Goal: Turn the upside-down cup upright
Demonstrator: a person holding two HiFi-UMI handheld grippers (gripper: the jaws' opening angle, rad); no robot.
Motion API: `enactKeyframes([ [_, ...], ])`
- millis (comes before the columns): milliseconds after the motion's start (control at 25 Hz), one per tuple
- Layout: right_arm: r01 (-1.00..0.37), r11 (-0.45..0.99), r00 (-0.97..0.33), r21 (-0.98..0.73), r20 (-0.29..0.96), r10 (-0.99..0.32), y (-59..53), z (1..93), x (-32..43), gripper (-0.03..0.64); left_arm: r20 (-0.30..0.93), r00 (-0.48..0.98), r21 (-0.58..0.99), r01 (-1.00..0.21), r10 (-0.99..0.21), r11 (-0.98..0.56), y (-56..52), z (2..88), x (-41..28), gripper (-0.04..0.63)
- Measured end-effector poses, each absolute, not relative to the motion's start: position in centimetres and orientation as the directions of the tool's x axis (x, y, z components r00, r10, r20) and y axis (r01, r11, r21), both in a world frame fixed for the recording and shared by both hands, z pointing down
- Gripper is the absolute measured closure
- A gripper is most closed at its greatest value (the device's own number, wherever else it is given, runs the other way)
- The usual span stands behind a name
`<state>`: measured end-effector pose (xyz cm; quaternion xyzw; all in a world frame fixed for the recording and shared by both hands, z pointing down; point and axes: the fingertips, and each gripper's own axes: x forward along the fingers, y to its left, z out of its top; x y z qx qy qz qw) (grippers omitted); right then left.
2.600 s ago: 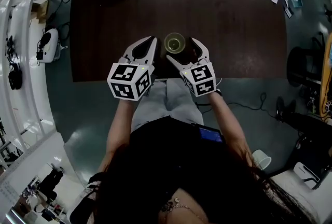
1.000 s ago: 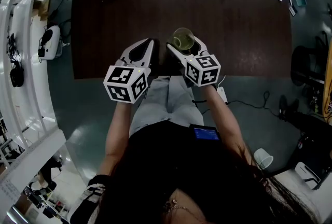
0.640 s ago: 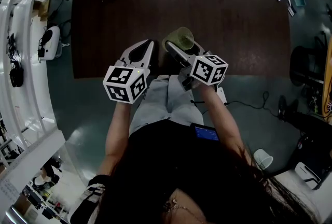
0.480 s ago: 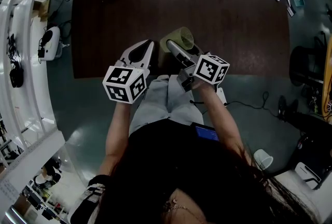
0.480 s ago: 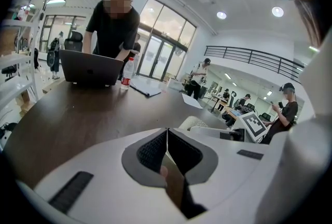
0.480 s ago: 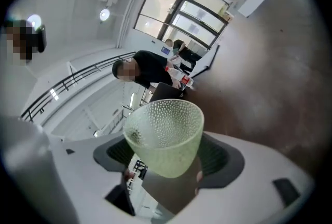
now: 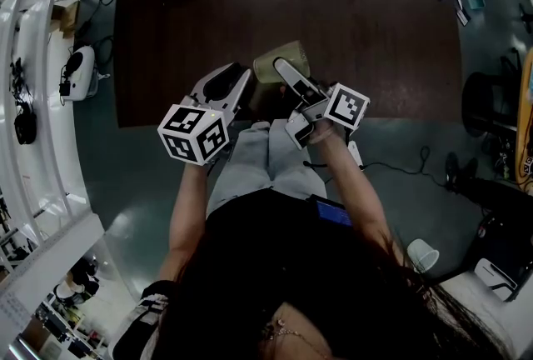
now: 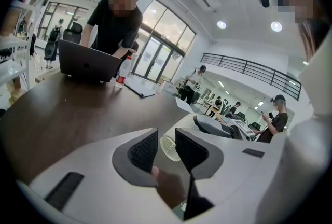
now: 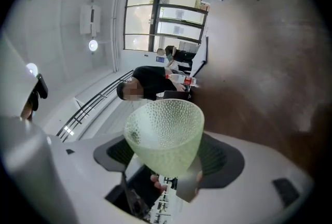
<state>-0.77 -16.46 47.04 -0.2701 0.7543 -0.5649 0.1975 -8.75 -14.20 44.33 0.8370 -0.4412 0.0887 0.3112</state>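
Hovering by the table (image 7: pixel 350 33) edge, the left gripper (image 8: pixel 165 137) has just been opening its jaws a little, with nothing between them. Right of it, the right gripper (image 9: pixel 165 153) pinches the pale green cup (image 9: pixel 165 132), held above the table and tipped on its side. The turn looks about half done; finishing the roll and setting it down mouth-up remain.

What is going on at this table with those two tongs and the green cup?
A person holds tongs in each hand over a dark table. The right tongs are clamped on a pale green dimpled cup, which is tipped roughly onto its side and not yet upright. The left tongs sit alongside. Their jaws have just been opening and stand a little apart, with nothing between them.
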Motion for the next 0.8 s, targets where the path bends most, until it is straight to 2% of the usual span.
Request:
enactKeyframes([
  [160,-0.101,0.168,-0.778,-0.981,-0.028,-0.628,-16.0,46.9,-0.8,0.225,0.418,0.648,0.502,-0.749,-0.637,-0.433,-13.7,44.5,-8.1,0.448],
  [400,0.023,0.119,-0.772,-0.993,-0.094,-0.628,-15.6,46.9,-0.5,0.224,0.398,0.701,0.565,-0.695,-0.592,-0.444,-13.2,44.8,-7.4,0.391],
  [520,0.070,0.108,-0.774,-0.992,-0.123,-0.621,-15.6,46.6,-0.8,0.224,0.377,0.764,0.613,-0.629,-0.524,-0.477,-12.7,44.6,-6.5,0.301],
  [800,0.205,0.086,-0.786,-0.975,-0.216,-0.579,-15.2,45.5,-1.8,0.224,0.354,0.809,0.636,-0.576,-0.469,-0.514,-12.7,44.1,-5.3,0.259],
])
